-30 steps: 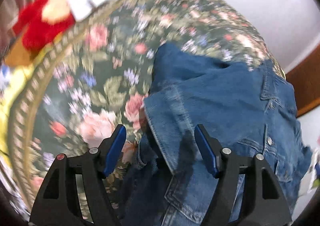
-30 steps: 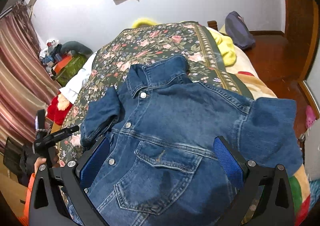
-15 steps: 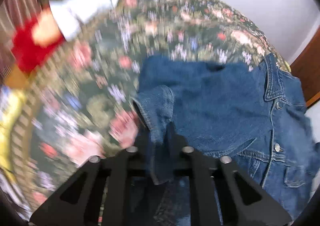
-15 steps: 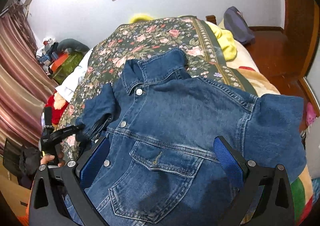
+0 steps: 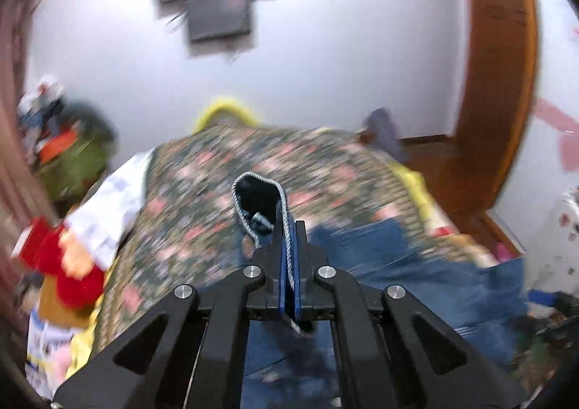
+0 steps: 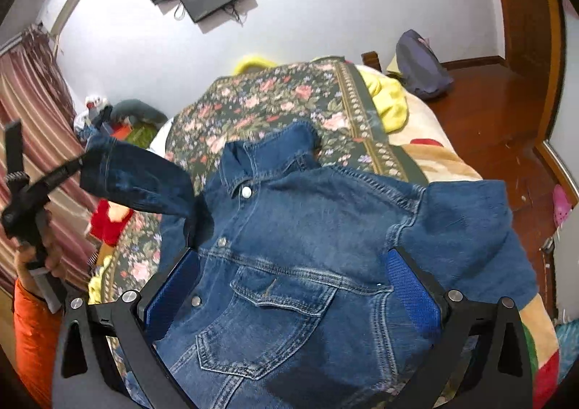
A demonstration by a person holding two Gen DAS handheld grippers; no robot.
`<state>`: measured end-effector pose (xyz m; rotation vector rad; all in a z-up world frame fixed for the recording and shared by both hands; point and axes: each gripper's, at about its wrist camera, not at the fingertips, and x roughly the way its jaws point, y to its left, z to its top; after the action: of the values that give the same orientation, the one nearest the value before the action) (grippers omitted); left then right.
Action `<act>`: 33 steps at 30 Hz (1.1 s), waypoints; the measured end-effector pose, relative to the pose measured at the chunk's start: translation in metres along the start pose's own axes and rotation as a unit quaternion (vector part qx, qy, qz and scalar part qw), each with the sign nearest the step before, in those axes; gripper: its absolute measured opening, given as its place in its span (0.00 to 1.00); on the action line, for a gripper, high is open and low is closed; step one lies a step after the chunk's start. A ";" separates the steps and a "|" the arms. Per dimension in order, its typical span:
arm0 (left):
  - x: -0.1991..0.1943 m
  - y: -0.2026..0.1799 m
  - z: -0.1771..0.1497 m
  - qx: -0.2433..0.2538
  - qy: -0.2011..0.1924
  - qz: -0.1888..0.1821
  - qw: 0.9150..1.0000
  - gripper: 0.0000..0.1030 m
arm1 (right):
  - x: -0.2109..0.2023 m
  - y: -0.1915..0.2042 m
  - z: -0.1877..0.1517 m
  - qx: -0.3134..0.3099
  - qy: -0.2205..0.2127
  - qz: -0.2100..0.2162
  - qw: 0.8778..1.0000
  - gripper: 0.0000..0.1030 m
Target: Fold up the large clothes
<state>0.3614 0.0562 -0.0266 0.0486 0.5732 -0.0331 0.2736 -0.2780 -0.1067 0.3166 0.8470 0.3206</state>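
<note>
Clamping the cuff of the blue denim jacket [image 6: 307, 246], the left gripper [image 5: 288, 264] holds that sleeve [image 6: 134, 181] raised at left, likely to fold it inward. The wide-open, empty right gripper [image 6: 293, 286] hovers over the jacket spread on the floral bedspread [image 6: 275, 98].

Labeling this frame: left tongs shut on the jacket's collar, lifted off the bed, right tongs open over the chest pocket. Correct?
Not the collar. The left tongs are shut on the sleeve cuff, as the left wrist view shows; the right wrist view shows that sleeve lifted off the bed. The right tongs are open over the chest pocket.
</note>
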 end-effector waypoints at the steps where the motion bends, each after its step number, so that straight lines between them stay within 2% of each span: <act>1: -0.005 -0.019 0.010 0.012 -0.008 -0.021 1.000 0.02 | -0.004 -0.003 0.001 0.005 -0.005 0.004 1.000 1.00; 3: -0.008 -0.043 0.018 0.029 -0.015 -0.046 0.998 0.02 | -0.012 -0.007 0.003 0.012 -0.012 0.006 1.000 1.00; 6: -0.007 -0.083 0.027 0.057 -0.010 -0.103 0.993 0.00 | -0.023 -0.014 0.007 0.017 -0.024 0.004 1.000 1.00; 10: 0.003 -0.141 0.016 0.108 0.018 -0.159 0.981 0.00 | -0.034 -0.021 0.010 0.018 -0.033 0.000 0.999 1.00; 14: 0.030 -0.176 -0.021 0.140 0.082 -0.178 0.971 0.01 | -0.039 -0.025 0.008 0.015 -0.032 -0.010 0.999 1.00; 16: 0.040 -0.176 -0.036 0.136 0.103 -0.174 0.970 0.02 | -0.037 -0.027 0.006 0.015 -0.026 -0.012 0.999 1.00; 17: 0.044 -0.171 -0.041 0.130 0.109 -0.169 0.971 0.03 | -0.035 -0.027 0.005 0.013 -0.023 -0.013 1.000 1.00; 19: 0.053 -0.154 -0.048 0.109 0.129 -0.155 0.973 0.13 | -0.029 -0.026 0.005 0.007 -0.012 -0.015 1.000 1.00; 21: 0.059 -0.130 -0.054 0.088 0.139 -0.137 0.977 0.31 | -0.020 -0.024 0.007 -0.002 0.002 -0.014 1.000 1.00; 22: 0.061 -0.108 -0.058 0.072 0.142 -0.120 0.980 0.36 | -0.014 -0.022 0.009 -0.007 0.011 -0.014 1.000 1.00; 24: 0.065 -0.079 -0.066 0.056 0.143 -0.086 0.984 0.51 | 0.000 -0.019 0.012 -0.015 0.025 -0.009 1.000 1.00; 25: 0.065 -0.057 -0.074 0.050 0.144 -0.055 0.987 0.55 | 0.009 -0.018 0.014 -0.016 0.034 -0.004 0.999 1.00; 27: 0.070 -0.025 -0.085 0.044 0.155 -0.017 0.987 0.66 | 0.033 -0.019 0.018 -0.006 0.062 0.003 0.998 1.00; 29: 0.073 0.013 -0.105 0.031 0.177 0.014 0.984 0.67 | 0.055 -0.021 0.021 0.007 0.087 0.006 0.996 1.00; 31: 0.076 0.048 -0.128 0.012 0.206 0.025 0.978 0.67 | 0.076 -0.023 0.022 0.017 0.111 0.008 0.994 0.99; 33: 0.080 0.073 -0.148 -0.007 0.228 0.033 0.973 0.67 | 0.099 -0.025 0.022 0.034 0.139 0.007 0.990 0.94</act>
<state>0.3519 0.1360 -0.1917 0.0622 1.0314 0.0482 0.3556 -0.2649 -0.1698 0.3458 1.1309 0.3553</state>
